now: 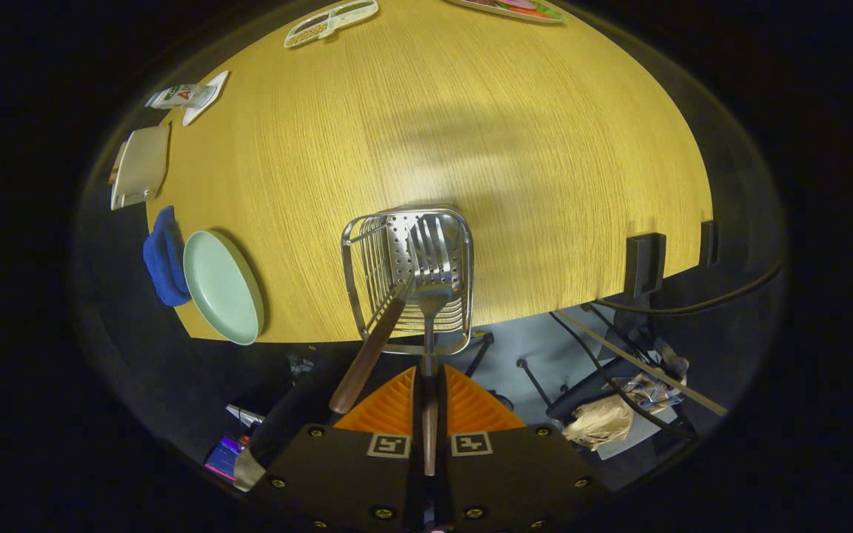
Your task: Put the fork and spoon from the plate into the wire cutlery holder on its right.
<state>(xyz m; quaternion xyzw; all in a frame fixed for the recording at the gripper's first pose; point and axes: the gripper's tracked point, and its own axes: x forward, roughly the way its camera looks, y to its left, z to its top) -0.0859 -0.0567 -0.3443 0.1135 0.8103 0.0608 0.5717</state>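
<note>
In the claw's own view, the claw (pixel 427 385) has its 2 orange fingers (pixel 391 407) pressed together on the brown handle of the fork (pixel 430 296). The fork sticks straight out ahead of the claw, its long side in line with the fingers. Its prongs hang over the open top of the wire cutlery holder (pixel 406 277), which stands at the near edge of the tabletop (pixel 471 133). So the holder is just ahead of the claw and below the prongs. I think the next move is to slide the fork straight down into it and let go. The spoon (pixel 369 348) is already in the holder. Its brown handle leans out toward the claw, just left of the fork, so the fork could bump it on the way in. The green plate (pixel 223 287) lies bare at the near left edge of the tabletop, well apart from the holder, with a blue cloth (pixel 164 259) touching its far side.
</note>
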